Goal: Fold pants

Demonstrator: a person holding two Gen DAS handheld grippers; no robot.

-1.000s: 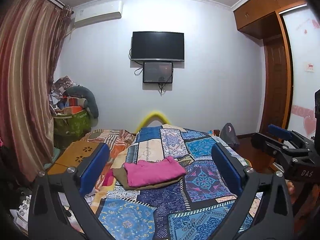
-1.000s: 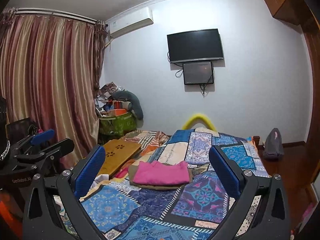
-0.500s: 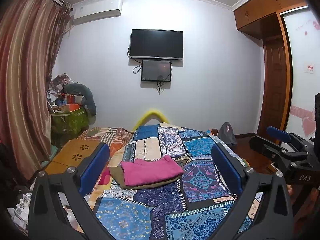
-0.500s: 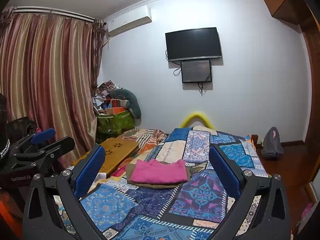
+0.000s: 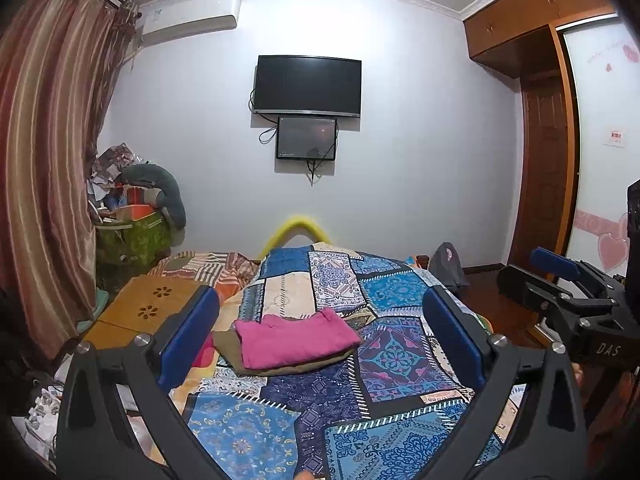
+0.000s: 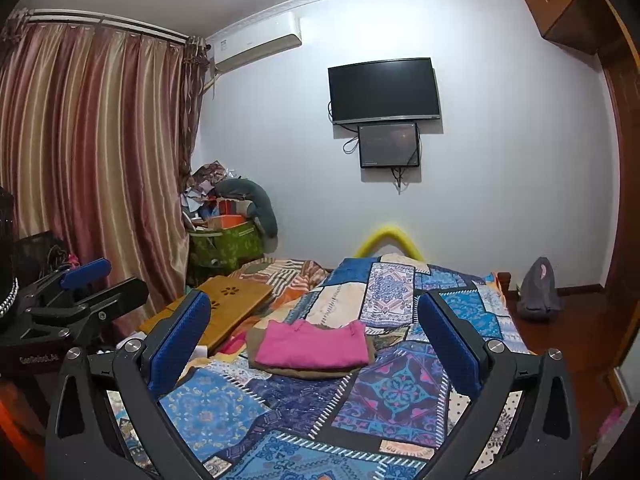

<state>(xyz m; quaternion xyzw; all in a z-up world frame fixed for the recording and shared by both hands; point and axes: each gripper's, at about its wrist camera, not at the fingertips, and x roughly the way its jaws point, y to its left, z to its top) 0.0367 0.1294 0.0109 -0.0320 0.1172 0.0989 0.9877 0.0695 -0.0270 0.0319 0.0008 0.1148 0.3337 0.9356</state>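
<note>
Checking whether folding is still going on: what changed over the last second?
Very little. Both views tilt slightly upward, so the left tool and right tool lifted a touch. Both stay open and empty. The pink garment lies folded on the brown one on the bed, unmoved.

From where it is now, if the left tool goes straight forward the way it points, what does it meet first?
Most likely the folded pink garment, lying on a brown one on the patchwork bedspread. The left tool is open and empty, and the pile sits between its fingers in view. Depth is unclear; nothing seems nearer.
</note>
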